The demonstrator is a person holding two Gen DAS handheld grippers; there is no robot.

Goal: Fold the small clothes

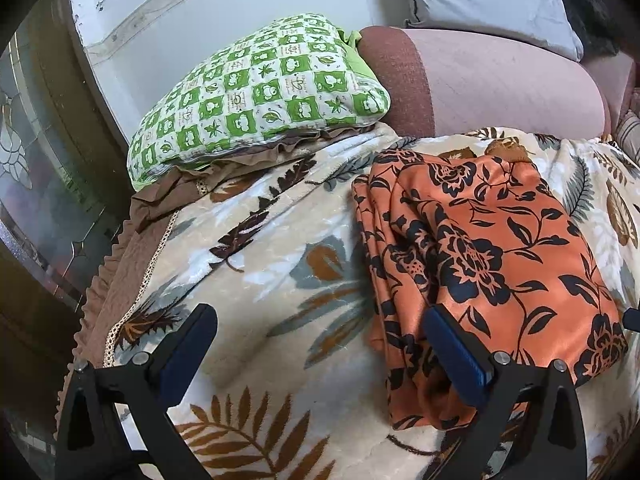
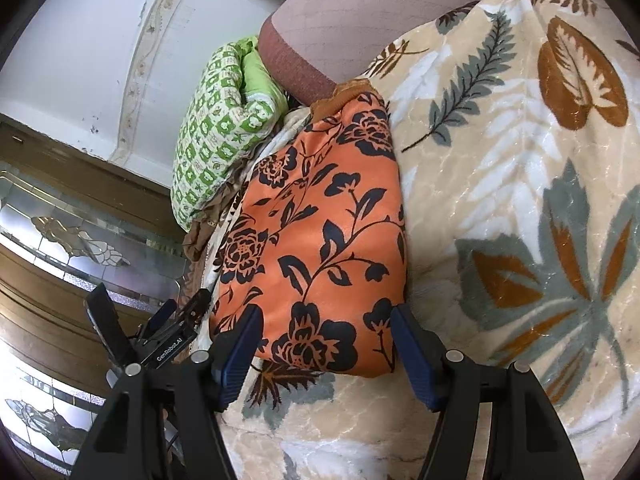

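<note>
Green checked pillow [image 1: 256, 92] lies on leaf-print blanket [image 1: 280, 280], beside pink bolster [image 1: 500, 88].

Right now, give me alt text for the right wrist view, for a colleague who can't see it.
An orange floral garment lies folded on a leaf-print blanket, its near edge between the open fingers of the right gripper, which holds nothing. A green checked pillow lies beyond it, and the left gripper shows at lower left.

Orange floral garment [image 1: 492, 264]: near edge hidden behind right finger [image 1: 456, 352]; green checked pillow [image 2: 216, 140] partly hidden in right wrist view.
</note>
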